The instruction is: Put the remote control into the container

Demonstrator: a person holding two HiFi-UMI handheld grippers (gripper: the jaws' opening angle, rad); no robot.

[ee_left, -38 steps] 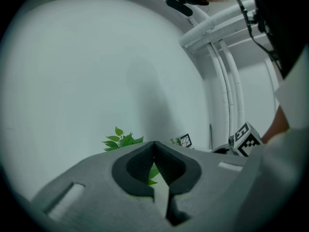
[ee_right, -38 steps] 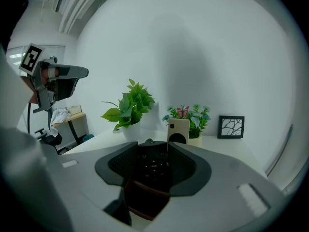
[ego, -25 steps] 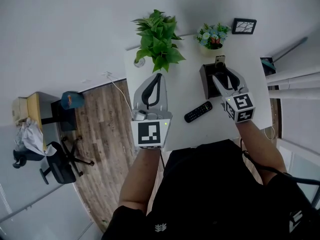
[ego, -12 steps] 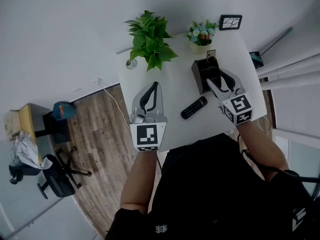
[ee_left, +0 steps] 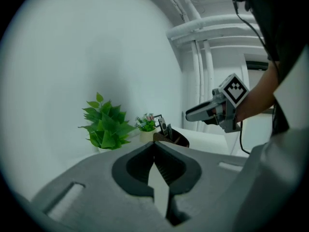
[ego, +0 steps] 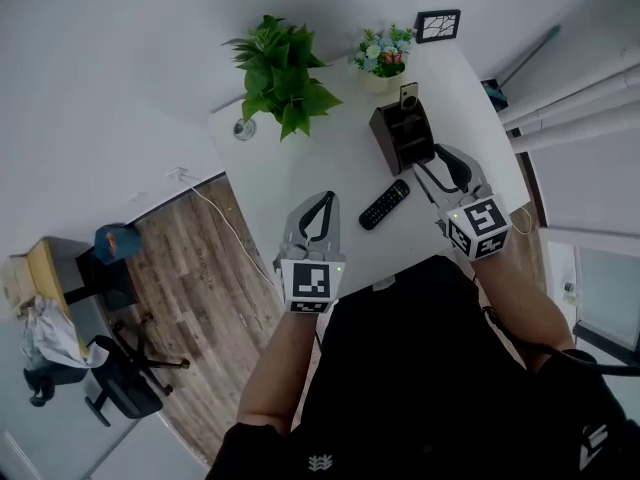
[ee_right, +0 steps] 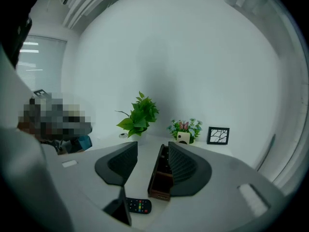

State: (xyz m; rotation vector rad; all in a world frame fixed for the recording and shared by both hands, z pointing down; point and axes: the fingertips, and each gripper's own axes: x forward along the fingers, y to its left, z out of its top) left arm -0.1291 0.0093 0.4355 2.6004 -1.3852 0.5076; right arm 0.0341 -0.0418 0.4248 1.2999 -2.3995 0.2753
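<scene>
Black slim remote control [ego: 384, 204] lies flat on white table [ego: 300, 158] just beside dark box container [ego: 403, 136]; right gripper [ego: 436, 164] jaws wide, empty, left gripper [ego: 322, 198] closed tight on nothing; best straddle remote's narrow width squarely before closing

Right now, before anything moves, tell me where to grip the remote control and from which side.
Grip the remote control across its narrow width, near mid-length, from above. It lies flat and slantwise on the table, so only its long edges offer a hold. The right gripper, open with nothing held though its jaws have just closed a little, looks best placed.
</scene>
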